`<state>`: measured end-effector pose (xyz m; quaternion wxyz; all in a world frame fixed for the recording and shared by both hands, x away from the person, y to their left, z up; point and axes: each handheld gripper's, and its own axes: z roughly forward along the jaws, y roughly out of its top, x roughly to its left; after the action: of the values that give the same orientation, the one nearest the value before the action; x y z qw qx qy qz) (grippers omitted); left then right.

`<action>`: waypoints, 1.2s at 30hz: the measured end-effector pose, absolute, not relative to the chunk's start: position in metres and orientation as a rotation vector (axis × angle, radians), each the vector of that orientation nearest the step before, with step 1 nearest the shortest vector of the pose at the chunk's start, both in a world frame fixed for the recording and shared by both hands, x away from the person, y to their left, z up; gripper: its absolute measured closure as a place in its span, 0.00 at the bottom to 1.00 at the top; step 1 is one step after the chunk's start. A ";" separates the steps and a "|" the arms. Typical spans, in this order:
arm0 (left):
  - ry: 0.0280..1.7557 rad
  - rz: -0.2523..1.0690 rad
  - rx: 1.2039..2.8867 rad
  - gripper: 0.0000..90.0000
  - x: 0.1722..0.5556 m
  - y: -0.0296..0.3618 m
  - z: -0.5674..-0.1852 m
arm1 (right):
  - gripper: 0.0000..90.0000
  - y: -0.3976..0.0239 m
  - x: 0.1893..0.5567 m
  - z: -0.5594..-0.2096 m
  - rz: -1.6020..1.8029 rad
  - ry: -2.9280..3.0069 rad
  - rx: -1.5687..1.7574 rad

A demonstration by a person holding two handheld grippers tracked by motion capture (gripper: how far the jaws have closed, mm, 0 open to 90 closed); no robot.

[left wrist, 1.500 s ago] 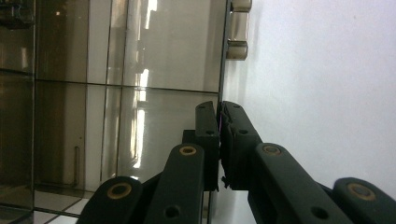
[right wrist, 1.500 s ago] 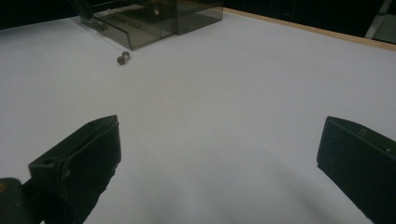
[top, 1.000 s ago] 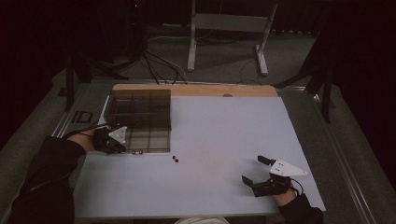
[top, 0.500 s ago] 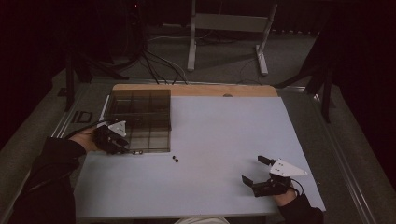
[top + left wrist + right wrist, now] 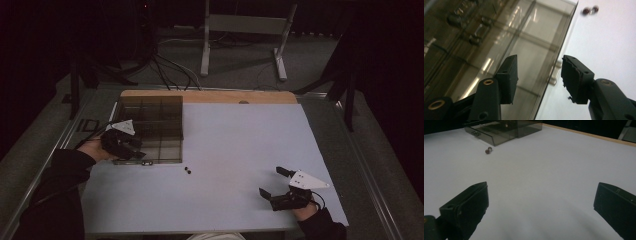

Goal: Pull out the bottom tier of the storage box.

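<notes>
The two small beads (image 5: 187,170) lie on the white table (image 5: 240,150), a little past the left claw (image 5: 539,77). Its jaws have just been opening, with nothing between them, over the wall of the smoky box (image 5: 150,127). Reaching out, a jaw could catch that wall or knock the beads rolling. The right claw (image 5: 274,183) waits wide open, far off.

Left tongs (image 5: 539,77) just opened over clear box (image 5: 150,127) front wall; apparently nothing gripped.

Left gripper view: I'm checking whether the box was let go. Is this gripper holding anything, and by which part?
Nothing is held. The left gripper has just been opening; the smoky plastic box front wall stands between its jaws, unpressed.
</notes>
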<state>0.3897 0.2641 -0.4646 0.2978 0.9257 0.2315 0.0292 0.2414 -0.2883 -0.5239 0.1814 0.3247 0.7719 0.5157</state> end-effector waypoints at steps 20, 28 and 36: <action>0.699 0.047 2.220 0.05 0.392 0.246 -0.459 | 0.00 -0.288 0.241 -0.524 1.450 2.182 0.914; 0.754 0.109 2.188 0.02 0.388 0.227 -0.455 | 0.00 -0.288 0.241 -0.523 1.452 2.180 0.915; 0.816 0.133 2.147 0.01 0.382 0.212 -0.445 | 0.00 -0.288 0.241 -0.523 1.452 2.179 0.913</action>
<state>0.3818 0.2117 -0.4455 0.4081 0.8520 0.3237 0.0527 0.2409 -0.2882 -0.5230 0.1835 0.3238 0.7724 0.5147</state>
